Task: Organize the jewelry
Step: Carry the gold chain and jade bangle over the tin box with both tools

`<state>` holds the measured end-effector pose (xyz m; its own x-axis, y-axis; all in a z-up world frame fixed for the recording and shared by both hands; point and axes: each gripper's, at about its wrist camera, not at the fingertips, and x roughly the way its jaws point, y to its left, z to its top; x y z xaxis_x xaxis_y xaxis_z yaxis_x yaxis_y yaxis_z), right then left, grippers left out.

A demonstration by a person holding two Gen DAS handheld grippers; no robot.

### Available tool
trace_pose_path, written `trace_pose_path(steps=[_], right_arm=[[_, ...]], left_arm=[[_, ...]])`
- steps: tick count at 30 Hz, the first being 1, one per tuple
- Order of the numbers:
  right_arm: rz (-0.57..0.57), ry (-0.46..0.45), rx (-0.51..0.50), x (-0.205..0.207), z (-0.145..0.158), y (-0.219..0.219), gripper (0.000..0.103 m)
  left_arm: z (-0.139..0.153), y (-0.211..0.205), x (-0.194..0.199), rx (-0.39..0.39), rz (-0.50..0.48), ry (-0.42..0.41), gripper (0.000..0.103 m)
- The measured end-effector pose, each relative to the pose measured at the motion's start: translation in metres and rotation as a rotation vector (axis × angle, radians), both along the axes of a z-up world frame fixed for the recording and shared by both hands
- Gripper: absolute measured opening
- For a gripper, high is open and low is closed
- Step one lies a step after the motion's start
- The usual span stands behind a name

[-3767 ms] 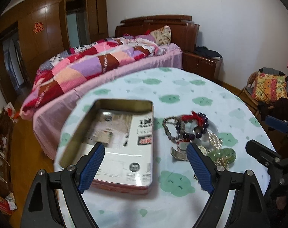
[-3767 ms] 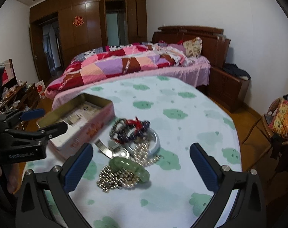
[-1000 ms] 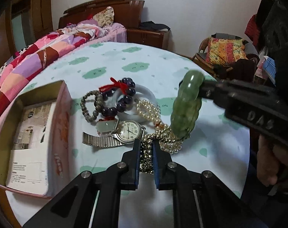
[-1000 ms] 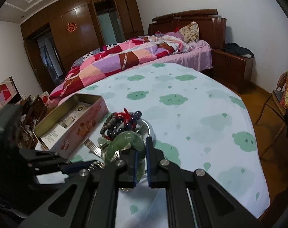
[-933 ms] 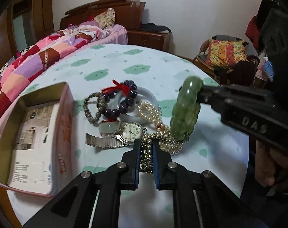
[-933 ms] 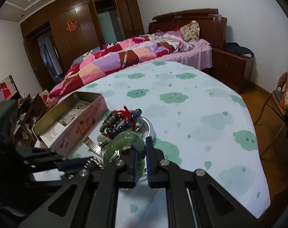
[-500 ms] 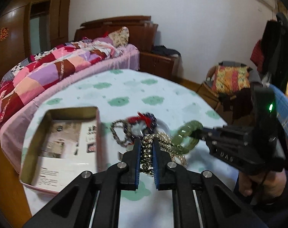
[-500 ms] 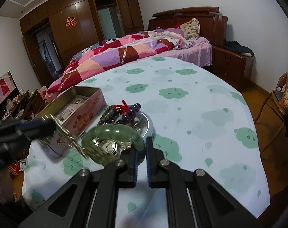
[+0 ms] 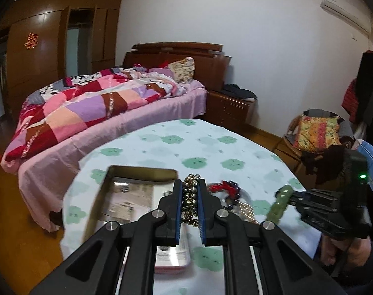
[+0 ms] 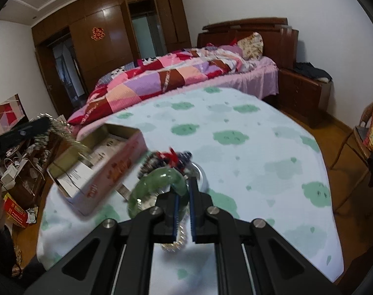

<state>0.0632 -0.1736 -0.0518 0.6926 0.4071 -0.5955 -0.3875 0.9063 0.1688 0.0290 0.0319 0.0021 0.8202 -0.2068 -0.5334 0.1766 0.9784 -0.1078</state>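
Observation:
My left gripper [image 9: 190, 191] is shut on a brass bead necklace [image 9: 190, 196] and holds it in the air over the near end of the open tin box [image 9: 137, 179]. In the right wrist view the necklace [image 10: 63, 132] hangs from the left gripper above the box [image 10: 105, 162]. My right gripper [image 10: 182, 191] is shut on a green jade bangle [image 10: 156, 184], held above the table right of the box; it also shows in the left wrist view [image 9: 279, 202]. A dark bead bracelet with a red tassel [image 10: 171, 158] and a pearl string [image 10: 179, 236] lie on the table.
The round table [image 10: 260, 147] has a pale cloth with green cloud prints. A bed with a patchwork quilt [image 9: 93, 108] stands behind it. A chair with a patterned cushion [image 9: 316, 132] is at the right. Clutter lies on the floor at the left [image 10: 16, 172].
Both grippers closed on jewelry and lifted it. My left gripper carried the bead necklace left, over the tin box. My right gripper raised the jade bangle and turned it flatter.

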Motion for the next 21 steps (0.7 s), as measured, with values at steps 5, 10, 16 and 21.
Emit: trace_pose_path(steps=[5, 10, 16, 21], right_arm=[[0.068, -0.032, 0.0, 0.006, 0.021, 0.025, 0.009], [0.144, -0.038, 0.005, 0.017, 0.033, 0.057, 0.009], [0.239, -0.026, -0.028, 0.037, 0.032, 0.113, 0.009], [0.279, -0.009, -0.096, 0.054, 0.018, 0.154, 0.009]], left_arm=[[0.009, 0.02, 0.004, 0.019, 0.051, -0.031, 0.01], [0.006, 0.041, 0.013, 0.047, 0.12, -0.048, 0.01], [-0.018, 0.063, 0.038, 0.053, 0.171, -0.024, 0.01], [-0.03, 0.067, 0.051, 0.047, 0.173, -0.027, 0.01]])
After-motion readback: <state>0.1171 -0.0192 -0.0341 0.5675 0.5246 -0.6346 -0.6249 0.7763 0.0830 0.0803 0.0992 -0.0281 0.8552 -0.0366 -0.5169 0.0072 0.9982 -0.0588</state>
